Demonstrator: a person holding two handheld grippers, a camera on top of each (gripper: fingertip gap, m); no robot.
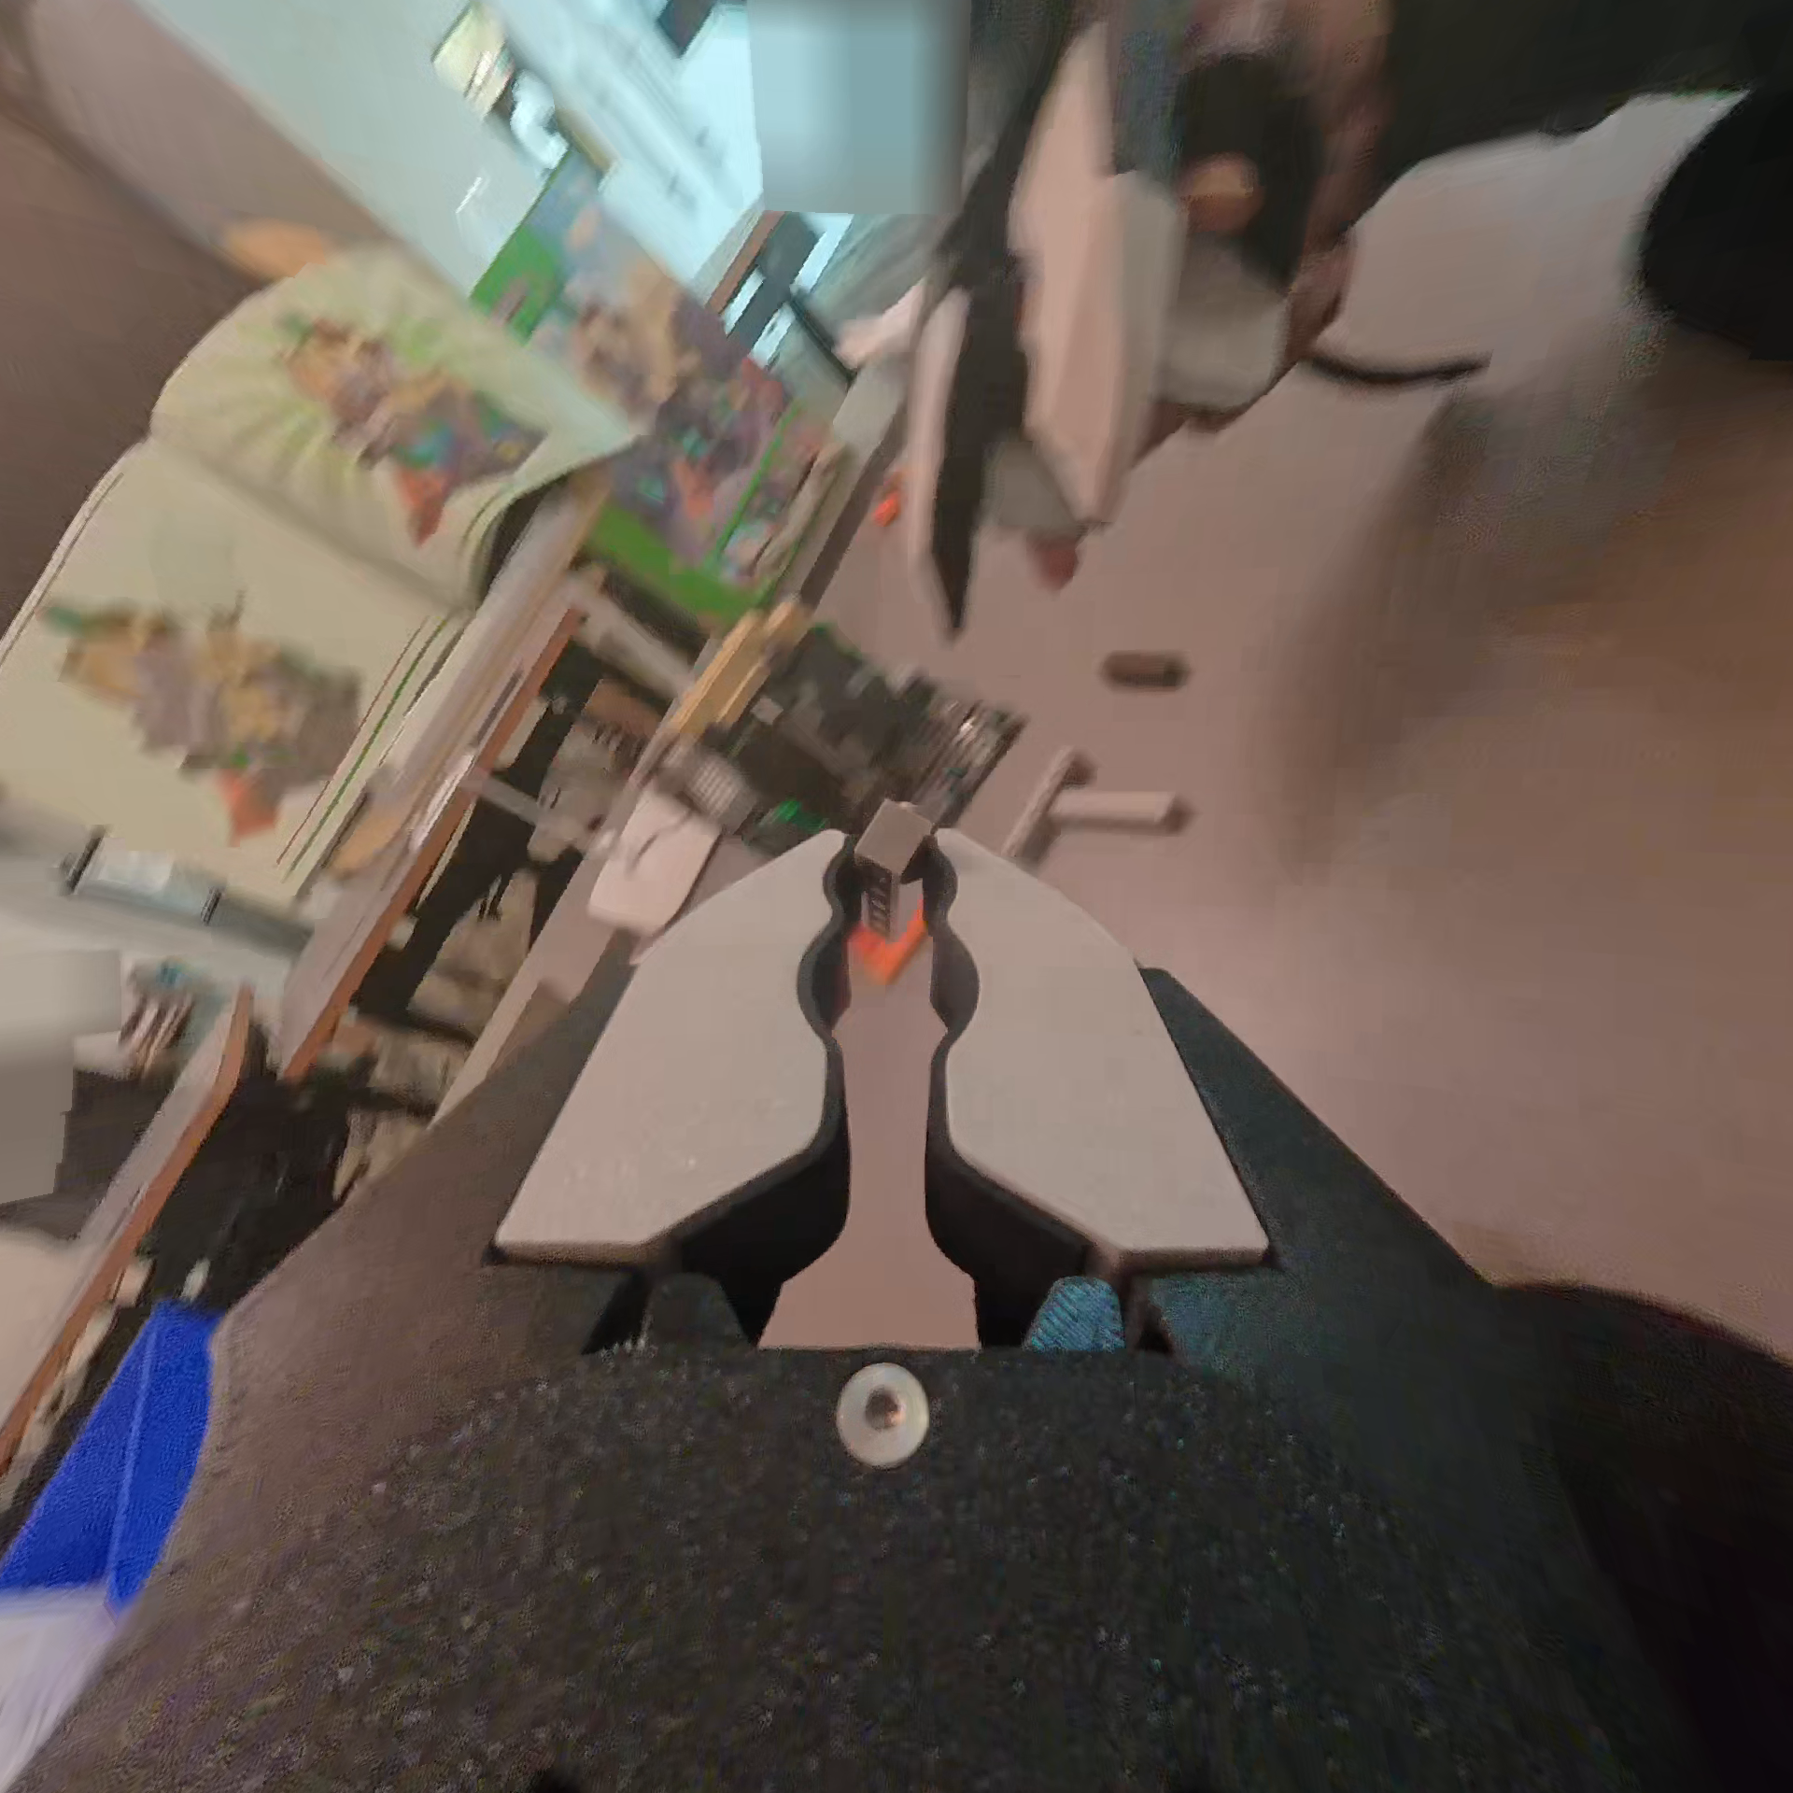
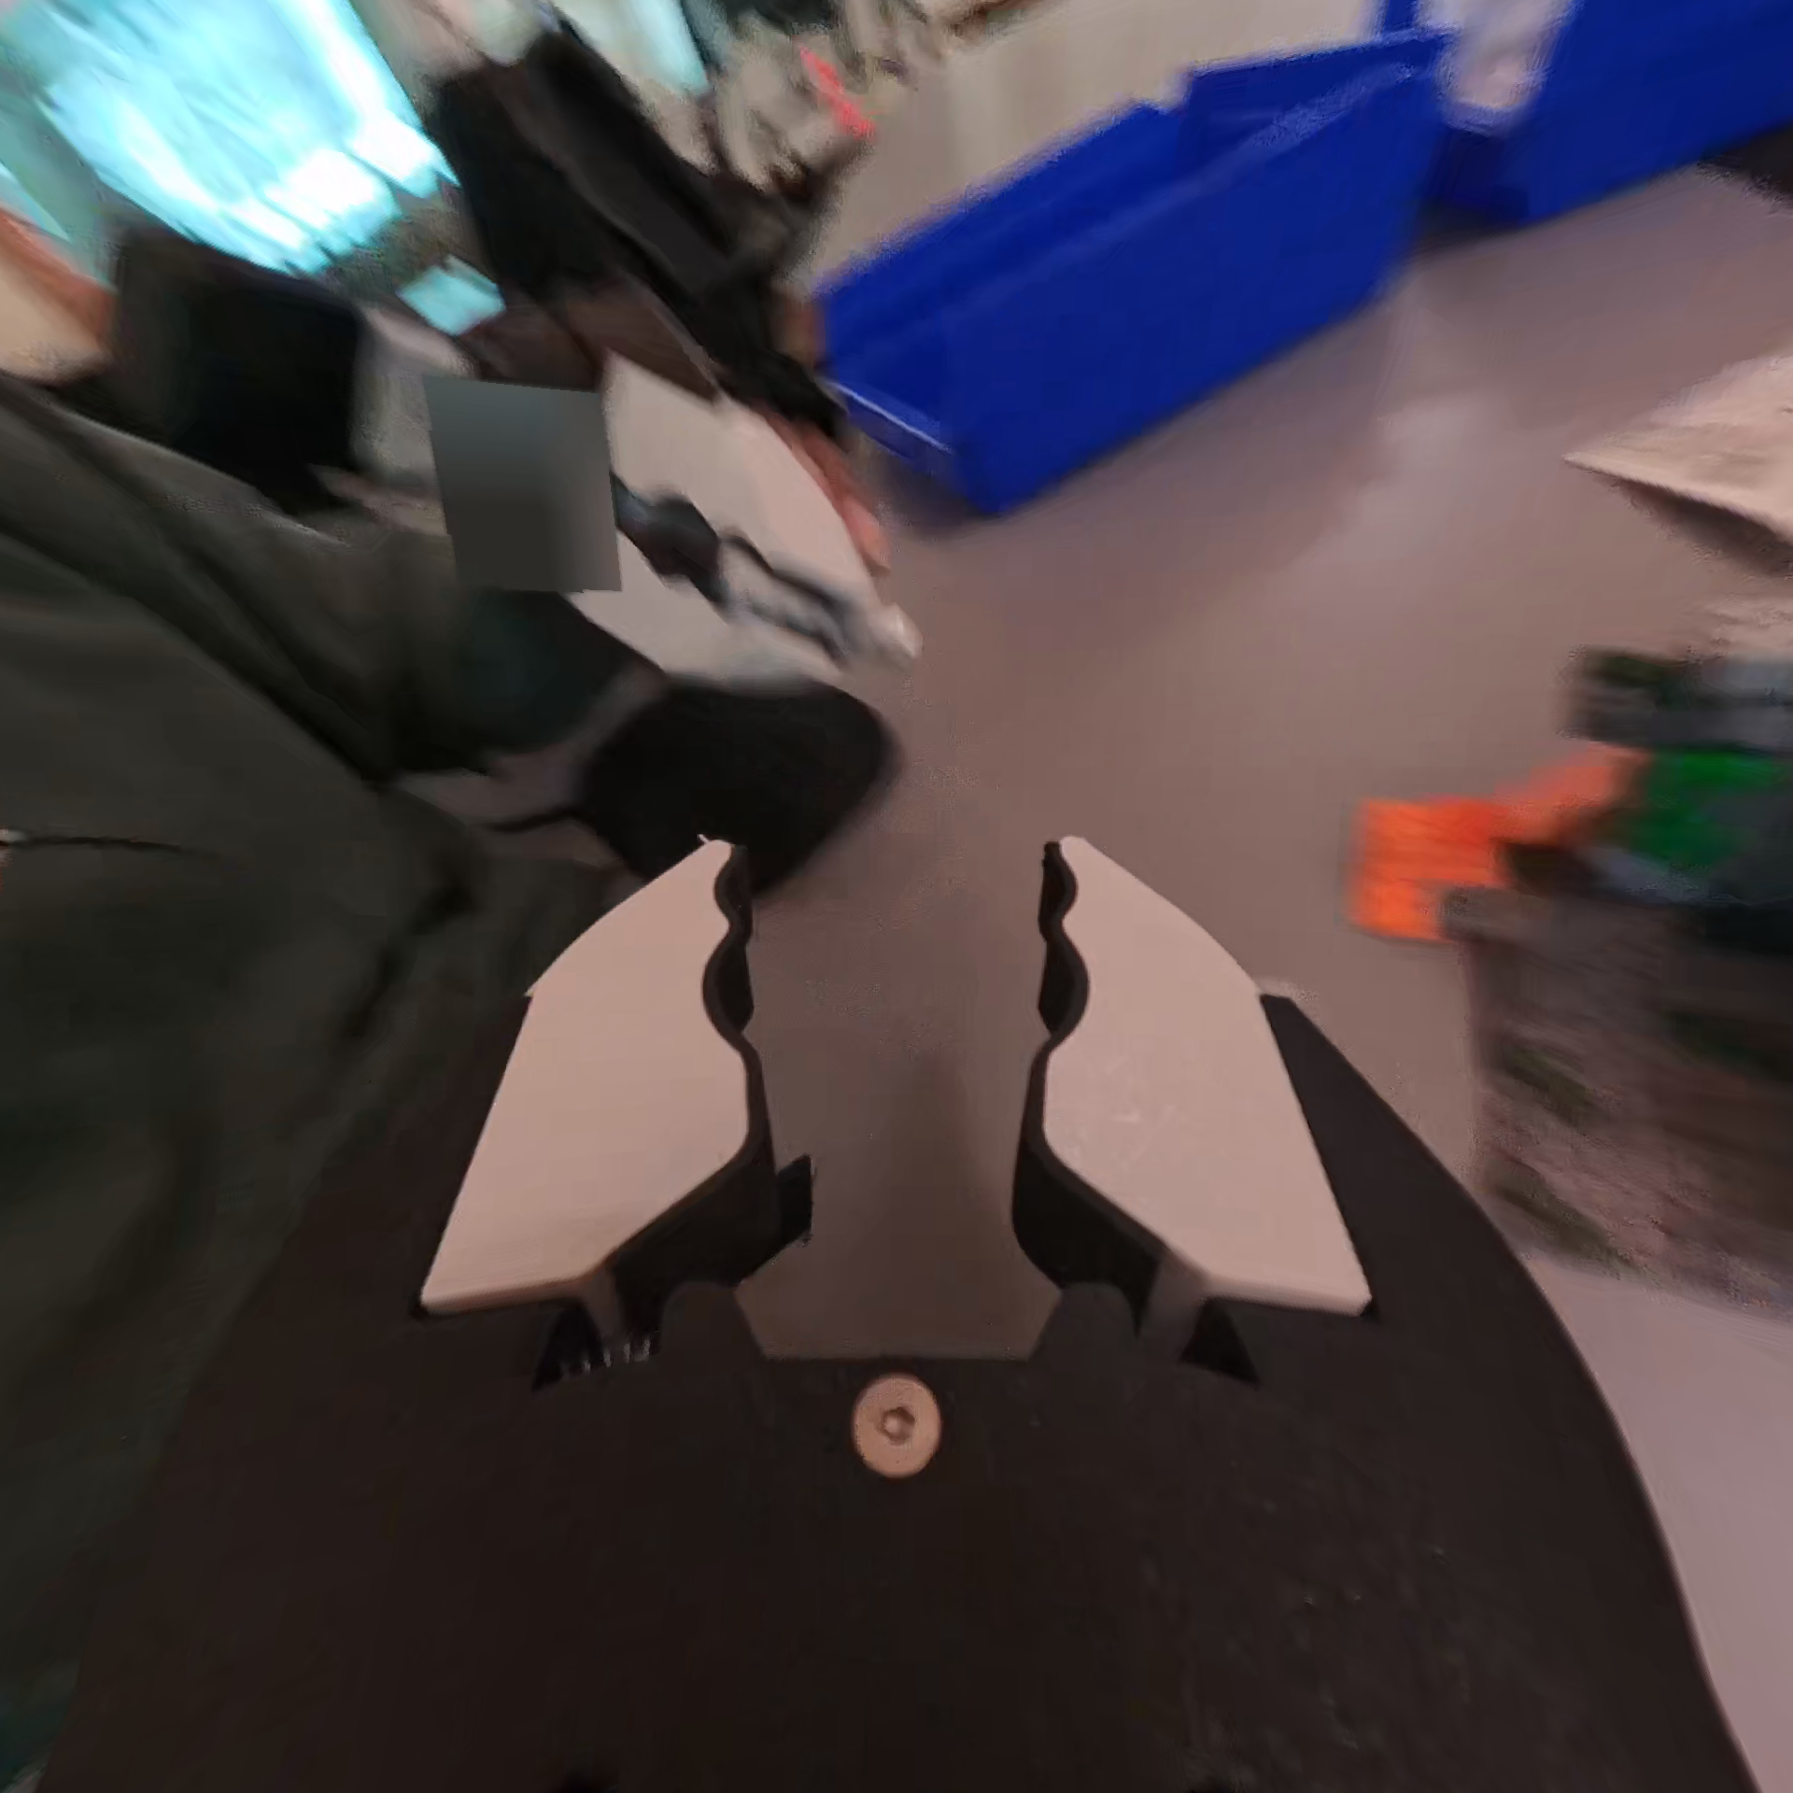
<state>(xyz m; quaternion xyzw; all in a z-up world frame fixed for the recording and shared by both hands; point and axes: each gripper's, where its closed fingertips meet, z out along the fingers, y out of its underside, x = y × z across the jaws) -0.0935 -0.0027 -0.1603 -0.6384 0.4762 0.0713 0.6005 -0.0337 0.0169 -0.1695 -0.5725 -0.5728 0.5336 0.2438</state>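
My left gripper (image 1: 891, 878) is shut on a small grey metal block (image 1: 893, 842) with a dark ribbed side. The block stands up between the fingertips and both pads press on it. It is held above the grey table (image 1: 1358, 873), with an orange part (image 1: 881, 956) on the table below it. A dark circuit board (image 1: 873, 737) lies just beyond. My right gripper (image 2: 888, 863) is open and empty over bare table. The left gripper also shows in the right wrist view (image 2: 766, 543), blurred, at the upper left.
Blue bins (image 2: 1116, 310) stand at the back. An orange part (image 2: 1436, 854) and a green circuit board (image 2: 1698, 825) lie to the right, with a silvery bag (image 2: 1708, 456) behind them. A grey L-shaped piece (image 1: 1096, 810) lies on the table. Colourful boxes (image 1: 699, 437) stand at the left.
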